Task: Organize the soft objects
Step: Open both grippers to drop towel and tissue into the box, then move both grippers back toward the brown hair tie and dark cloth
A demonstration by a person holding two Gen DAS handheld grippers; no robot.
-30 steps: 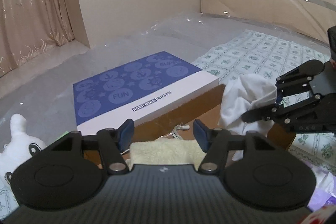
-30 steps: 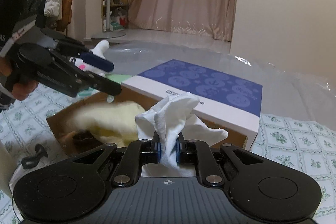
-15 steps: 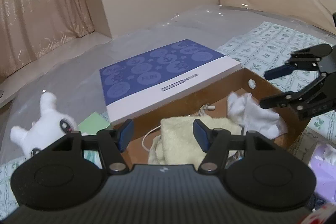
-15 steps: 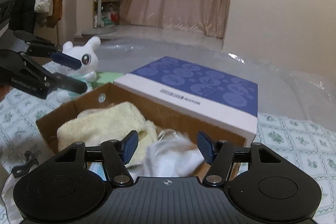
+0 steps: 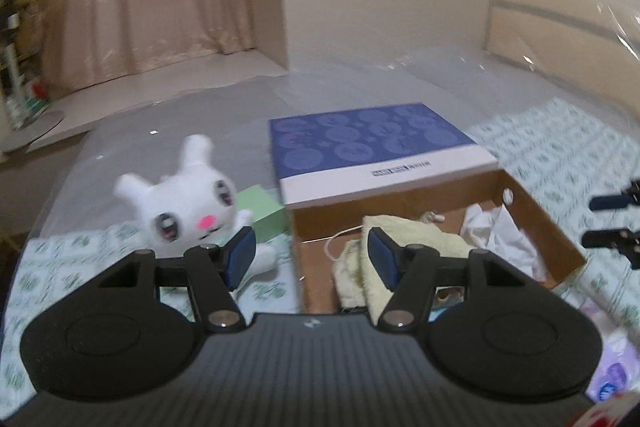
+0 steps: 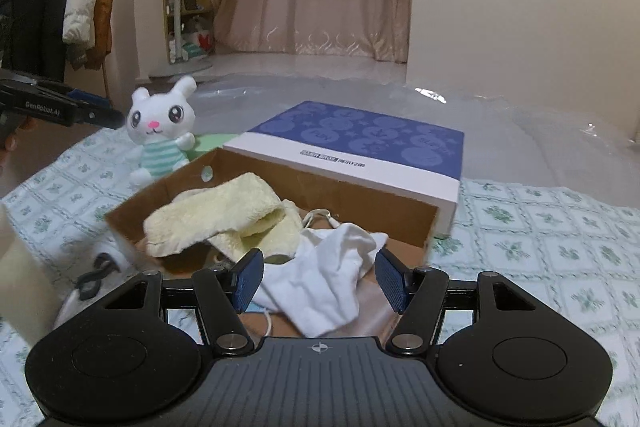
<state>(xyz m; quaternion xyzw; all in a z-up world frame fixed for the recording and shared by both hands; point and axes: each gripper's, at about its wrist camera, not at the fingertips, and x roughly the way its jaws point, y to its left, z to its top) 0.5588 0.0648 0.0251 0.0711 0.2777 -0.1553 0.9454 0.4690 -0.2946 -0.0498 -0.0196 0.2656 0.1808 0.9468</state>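
White cloth [image 6: 320, 287] now lies loose in the cardboard box [image 6: 132, 223], just ahead of your right hand-held gripper [image 6: 320, 281], whose jaws have just been opening and now stand released; the cloth shows between the pads, but they no longer press on it. A second ago that gripper had the cloth pinched and lifted over the box, so this piece counts as put away. Just to the left of it in the box, the pale yellow towel [image 6: 218, 217] is slumped against the left wall.

Your left hand-held gripper [image 5: 311, 257] is also released and holds nothing. It has swung away from the towel, and the white plush bunny [image 5: 188, 205] now sits ahead and to its left, on the bed [image 5: 68, 259] outside the box, beside a green block [image 5: 260, 209]. The bunny looks like the next soft thing to collect. The blue-and-white lid [image 6: 356, 147] rests at the box's far edge.
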